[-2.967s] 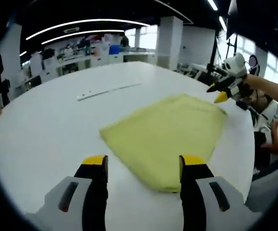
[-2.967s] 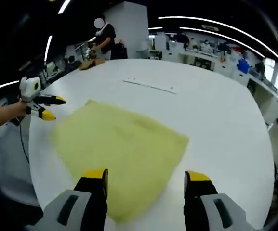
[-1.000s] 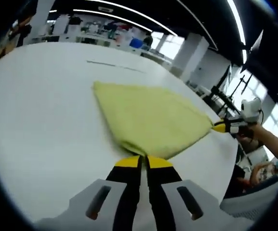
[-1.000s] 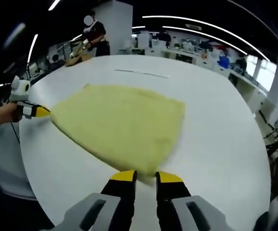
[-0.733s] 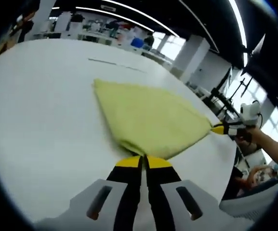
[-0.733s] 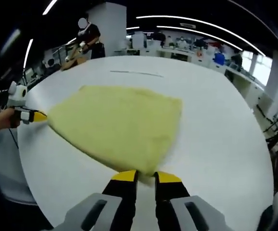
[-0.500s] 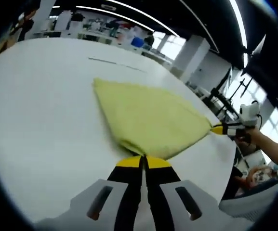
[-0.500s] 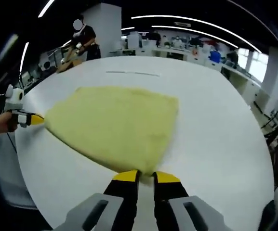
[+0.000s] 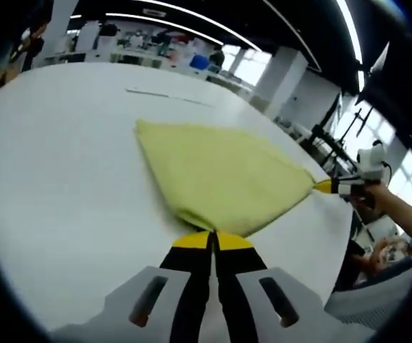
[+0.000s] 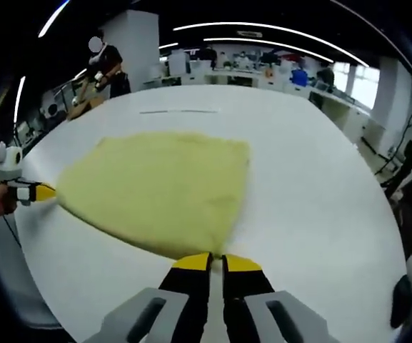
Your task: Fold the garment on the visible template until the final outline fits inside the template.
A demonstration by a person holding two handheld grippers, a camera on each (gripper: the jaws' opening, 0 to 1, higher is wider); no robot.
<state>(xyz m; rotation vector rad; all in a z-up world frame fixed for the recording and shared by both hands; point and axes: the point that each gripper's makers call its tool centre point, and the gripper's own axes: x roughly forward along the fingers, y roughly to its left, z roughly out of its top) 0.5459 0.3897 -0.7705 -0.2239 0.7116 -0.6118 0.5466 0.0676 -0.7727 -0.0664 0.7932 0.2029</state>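
Note:
A folded yellow garment [image 9: 220,175] lies flat on the round white table [image 9: 56,164]. My left gripper [image 9: 212,239] is shut on its near corner. Across the cloth, the right gripper [image 9: 328,187] pinches the opposite corner, held by a hand. In the right gripper view the same garment [image 10: 163,189] spreads ahead, and my right gripper [image 10: 216,261] is shut on its near corner. The left gripper [image 10: 40,192] grips the far left corner there. A thin pale strip [image 9: 166,96] lies on the table beyond the cloth, also seen as the strip [image 10: 178,111].
The white table [image 10: 320,186] has bare room on both sides of the cloth; its edge runs close behind each gripper. A person [image 10: 104,68] stands at a far desk. Desks and equipment line the back of the room.
Three seconds ago both grippers stood open near the cloth; they have since shut on opposite corners. Over the last second both views shifted only slightly, with the cloth stretched between them.

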